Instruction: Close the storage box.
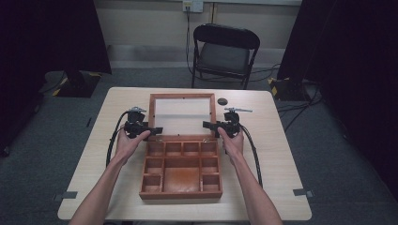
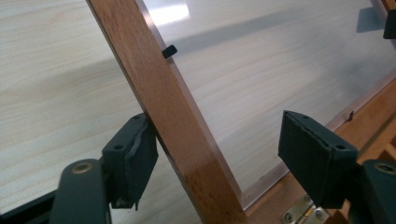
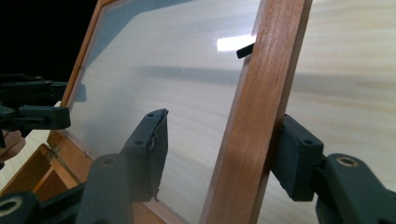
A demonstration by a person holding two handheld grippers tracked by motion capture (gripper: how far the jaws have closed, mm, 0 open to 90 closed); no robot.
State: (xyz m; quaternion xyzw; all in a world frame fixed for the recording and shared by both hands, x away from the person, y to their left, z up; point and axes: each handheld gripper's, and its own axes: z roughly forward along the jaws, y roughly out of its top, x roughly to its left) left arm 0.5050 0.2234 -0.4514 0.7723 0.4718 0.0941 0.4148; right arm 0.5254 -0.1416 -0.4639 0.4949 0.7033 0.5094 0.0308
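Note:
A wooden box (image 1: 180,193) with several open compartments sits mid-table. Its glass-paned lid (image 1: 182,96) is swung open at the far side. My left gripper (image 1: 157,130) is at the lid's left rail. In the left gripper view the gripper (image 2: 224,158) is open and straddles that rail (image 2: 173,121), which touches one pad. My right gripper (image 1: 206,124) is at the lid's right rail. In the right gripper view it (image 3: 223,156) stands open around that rail (image 3: 254,116), which rests against the outer pad. Neither gripper is clamped on the wood.
A small round black object (image 1: 222,101) lies on the table (image 1: 277,154) beyond the lid's right corner. A black folding chair (image 1: 224,51) stands behind the table. A brass hinge (image 2: 299,214) joins lid and box. A small black tab (image 3: 245,50) sticks out from the lid rail.

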